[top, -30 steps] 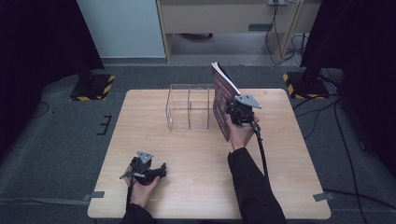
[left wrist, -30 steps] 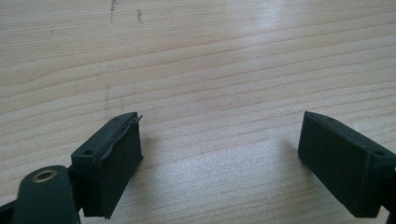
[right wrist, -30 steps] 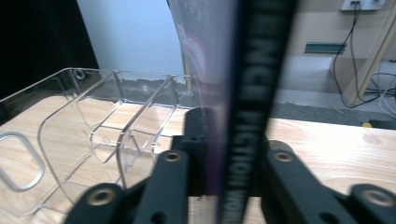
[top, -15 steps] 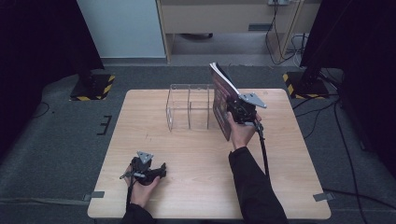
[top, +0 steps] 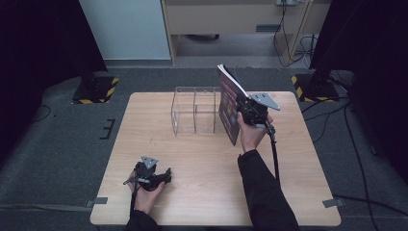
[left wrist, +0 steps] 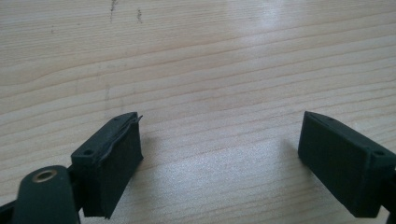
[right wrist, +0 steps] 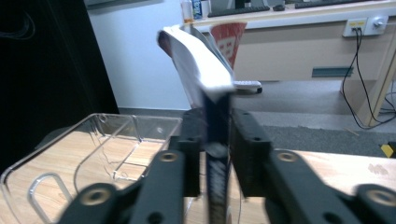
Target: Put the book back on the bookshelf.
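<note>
**Book held upright beside the clear rack**

The worktop [top: 192,159] is showing pale wood with a fine straight grain, flat and smooth, with a few small dark marks on it. Standing on it is the rack [top: 195,117], a clear plastic holder with thin glossy walls, rounded corners and upright dividers making open-topped slots; it is sitting just to the left of the right gripper's jaws and below them. The book [top: 230,103] is a thin paperback with a dark reddish cover and white page edges, and it is standing on edge between those jaws, its upper part rising above them and flopping open a little.

The right gripper [right wrist: 215,154] is pinching the book by its lower half, the jaws pressed flat against both covers; they have just been closing further on it. The left gripper [left wrist: 219,154] is lying low by the near edge of the worktop, jaws spread wide with nothing but bare wood between them.

The grip looks narrow for so limp a thing. The loose pages above the jaws could fan out and catch on a divider as the book goes down, or the smooth cover could slide through the pads and tip. A knock against the light plastic rack would probably push it along the worktop, since no hand is steadying it.
</note>
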A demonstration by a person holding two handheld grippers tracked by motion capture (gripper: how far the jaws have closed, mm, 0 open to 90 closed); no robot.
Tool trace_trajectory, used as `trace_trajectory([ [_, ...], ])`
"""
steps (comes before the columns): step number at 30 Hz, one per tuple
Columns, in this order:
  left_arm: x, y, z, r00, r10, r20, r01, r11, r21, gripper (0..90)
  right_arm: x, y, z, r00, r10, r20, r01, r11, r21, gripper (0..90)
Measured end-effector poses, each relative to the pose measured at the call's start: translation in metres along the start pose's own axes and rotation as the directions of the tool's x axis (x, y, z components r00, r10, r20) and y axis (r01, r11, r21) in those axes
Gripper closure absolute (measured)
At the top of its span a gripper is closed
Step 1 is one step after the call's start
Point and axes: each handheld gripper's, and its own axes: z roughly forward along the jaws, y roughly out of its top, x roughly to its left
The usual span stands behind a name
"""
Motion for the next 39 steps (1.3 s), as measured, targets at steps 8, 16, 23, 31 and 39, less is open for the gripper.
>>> trace_trajectory([
  [8,0.0,0.0,0.0,1.0,0.0,0.0,0.0,1.0,0.0,12.4,-0.004,-0.001,-0.003,0.9994,0.023,0.024,-0.023,1.0,-0.013,83.8],
  [16,0.0,0.0,0.0,1.0,0.0,0.0,0.0,1.0,0.0,12.4,-0.002,-0.002,-0.002,0.9996,0.002,0.028,-0.001,1.0,-0.016,79.0],
  [23,0.0,0.0,0.0,1.0,0.0,0.0,0.0,1.0,0.0,12.4,-0.002,-0.005,0.003,0.9999,-0.009,-0.007,0.009,1.0,0.009,57.3],
  [31,0.0,0.0,0.0,1.0,0.0,0.0,0.0,1.0,0.0,12.3,-0.004,-0.006,0.006,0.9991,-0.043,0.0,0.043,0.997,0.063,29.0],
  [39,0.0,0.0,0.0,1.0,0.0,0.0,0.0,1.0,0.0,12.3,-0.011,-0.013,-0.016,0.9965,-0.047,-0.07,0.053,0.994,0.091,18.2],
])
